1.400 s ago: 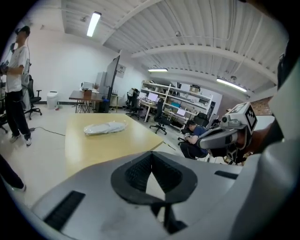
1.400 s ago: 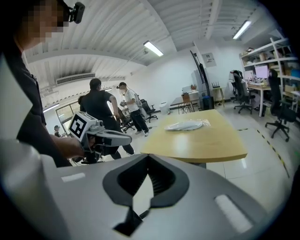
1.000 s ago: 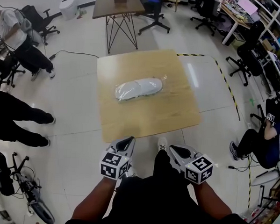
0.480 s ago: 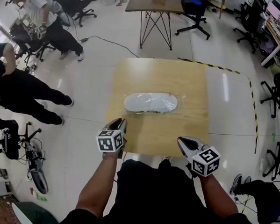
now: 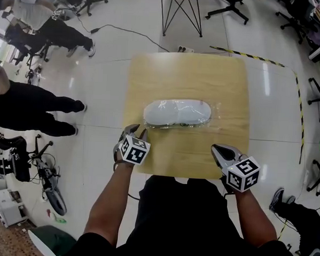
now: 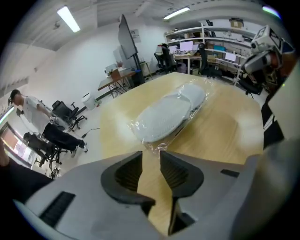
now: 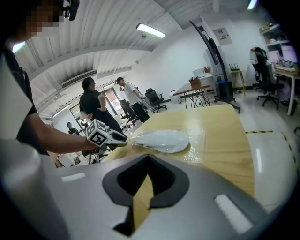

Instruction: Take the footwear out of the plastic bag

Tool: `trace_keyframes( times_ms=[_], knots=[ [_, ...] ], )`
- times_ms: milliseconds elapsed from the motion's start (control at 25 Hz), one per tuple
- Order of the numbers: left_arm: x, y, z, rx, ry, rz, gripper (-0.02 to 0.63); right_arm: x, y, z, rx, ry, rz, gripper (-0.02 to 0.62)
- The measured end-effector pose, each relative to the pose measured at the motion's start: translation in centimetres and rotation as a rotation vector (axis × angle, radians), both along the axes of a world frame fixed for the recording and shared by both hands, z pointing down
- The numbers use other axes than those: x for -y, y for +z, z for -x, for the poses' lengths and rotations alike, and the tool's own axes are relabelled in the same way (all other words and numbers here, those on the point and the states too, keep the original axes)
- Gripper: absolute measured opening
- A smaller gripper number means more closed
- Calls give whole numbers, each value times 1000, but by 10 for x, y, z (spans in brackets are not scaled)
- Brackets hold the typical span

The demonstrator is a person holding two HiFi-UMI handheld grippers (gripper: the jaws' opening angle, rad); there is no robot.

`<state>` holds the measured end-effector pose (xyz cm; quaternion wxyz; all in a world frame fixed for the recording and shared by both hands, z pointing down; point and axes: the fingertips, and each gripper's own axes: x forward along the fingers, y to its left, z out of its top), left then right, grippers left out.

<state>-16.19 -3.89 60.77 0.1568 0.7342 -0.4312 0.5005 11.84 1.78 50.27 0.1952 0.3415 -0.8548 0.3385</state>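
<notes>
Right claw (image 5: 217,150) closed, apart from bagged footwear (image 5: 178,112)

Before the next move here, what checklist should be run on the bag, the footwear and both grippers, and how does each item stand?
1. Footwear lies inside the plastic bag on the table: ok.
2. Left gripper jaws opening, nothing between them: ok.
3. Left gripper lined up with the bag's near end: ok.
4. Right gripper ready to grasp: not ok, jaws shut, empty, at the table edge.
5. Where the bag opens: cannot tell.
</notes>
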Motion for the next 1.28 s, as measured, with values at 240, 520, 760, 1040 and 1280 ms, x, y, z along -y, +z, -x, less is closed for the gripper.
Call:
trace_keyframes(
  times_ms=[240, 520, 760, 1040, 1280],
  knots=[
    [7, 23, 5, -15, 176, 39, 26, 9, 18, 1, -57, 97, 39, 3],
    [25, 20, 40, -24, 182, 12, 11, 27, 67, -24, -371, 106, -26, 3],
    [32, 28, 59, 30, 182, 66, 12, 7, 96, 41, -423, -113, -9, 39],
    [36, 34, 67, 28, 138, 99, 11, -21, 126, 54, -562, -259, -56, 10],
    [37, 33, 69, 25, 135, 132, 11, -30, 124, 52, -490, -244, -65, 2]
  ],
)
